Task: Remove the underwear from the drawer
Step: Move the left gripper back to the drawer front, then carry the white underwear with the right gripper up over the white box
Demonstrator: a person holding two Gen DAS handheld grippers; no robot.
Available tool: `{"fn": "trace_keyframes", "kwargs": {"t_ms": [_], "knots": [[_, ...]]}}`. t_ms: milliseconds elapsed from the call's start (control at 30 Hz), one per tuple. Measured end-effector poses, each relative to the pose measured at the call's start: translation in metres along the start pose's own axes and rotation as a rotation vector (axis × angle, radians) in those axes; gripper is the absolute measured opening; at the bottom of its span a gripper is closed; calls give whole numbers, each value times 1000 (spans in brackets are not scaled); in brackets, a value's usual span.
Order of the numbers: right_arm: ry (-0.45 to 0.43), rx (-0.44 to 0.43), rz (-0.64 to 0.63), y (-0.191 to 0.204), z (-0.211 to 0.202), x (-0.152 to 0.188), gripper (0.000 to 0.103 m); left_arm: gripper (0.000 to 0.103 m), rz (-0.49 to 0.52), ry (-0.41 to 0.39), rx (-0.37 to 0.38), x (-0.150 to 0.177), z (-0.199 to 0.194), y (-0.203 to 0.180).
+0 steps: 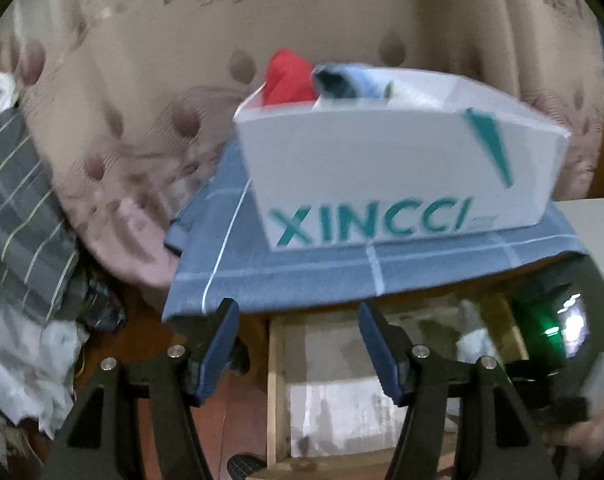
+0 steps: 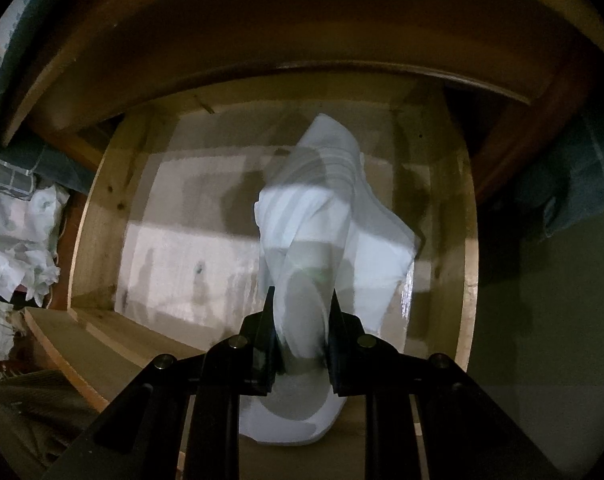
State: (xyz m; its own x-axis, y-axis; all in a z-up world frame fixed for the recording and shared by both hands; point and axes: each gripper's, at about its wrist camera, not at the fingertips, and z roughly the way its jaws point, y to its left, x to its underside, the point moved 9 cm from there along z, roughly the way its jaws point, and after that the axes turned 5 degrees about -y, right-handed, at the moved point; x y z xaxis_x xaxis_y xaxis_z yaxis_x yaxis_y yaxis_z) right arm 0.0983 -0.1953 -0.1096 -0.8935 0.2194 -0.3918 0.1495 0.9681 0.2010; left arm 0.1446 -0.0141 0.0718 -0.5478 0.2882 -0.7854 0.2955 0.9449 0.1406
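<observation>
In the right wrist view my right gripper (image 2: 302, 300) is shut on white underwear (image 2: 326, 216), which hangs bunched over the open wooden drawer (image 2: 98, 216). The drawer floor is lined with pale paper. In the left wrist view my left gripper (image 1: 296, 312) stands open with nothing between its blue-padded fingers (image 1: 222, 344). It hovers in front of the table edge, above the same open drawer (image 1: 276, 380). The white underwear (image 1: 476, 340) shows faintly at the right of that drawer, beside the right gripper's body (image 1: 558, 328) with its green light.
A white box (image 1: 382, 172) printed XINCCI sits on a blue checked cloth (image 1: 302, 276) above the drawer and holds red (image 1: 290, 78) and blue (image 1: 350, 78) garments. A patterned beige mattress (image 1: 142, 100) stands behind. Piled clothes (image 1: 22, 240) lie at the left.
</observation>
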Motion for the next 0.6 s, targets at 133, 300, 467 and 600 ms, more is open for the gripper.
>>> {"fn": "trace_keyframes", "kwargs": {"t_ms": [133, 300, 467, 600], "knots": [[-39, -3, -24, 4, -6, -4, 18, 64, 13, 21, -26, 24, 20, 0], [-100, -14, -72, 16, -18, -10, 18, 64, -37, 100, -5, 52, 42, 4], [-107, -55, -93, 29, -22, -11, 18, 63, -109, 106, -14, 60, 43, 20], [-118, -73, -76, 31, -30, -17, 18, 63, -90, 79, -59, 57, 41, 24]]}}
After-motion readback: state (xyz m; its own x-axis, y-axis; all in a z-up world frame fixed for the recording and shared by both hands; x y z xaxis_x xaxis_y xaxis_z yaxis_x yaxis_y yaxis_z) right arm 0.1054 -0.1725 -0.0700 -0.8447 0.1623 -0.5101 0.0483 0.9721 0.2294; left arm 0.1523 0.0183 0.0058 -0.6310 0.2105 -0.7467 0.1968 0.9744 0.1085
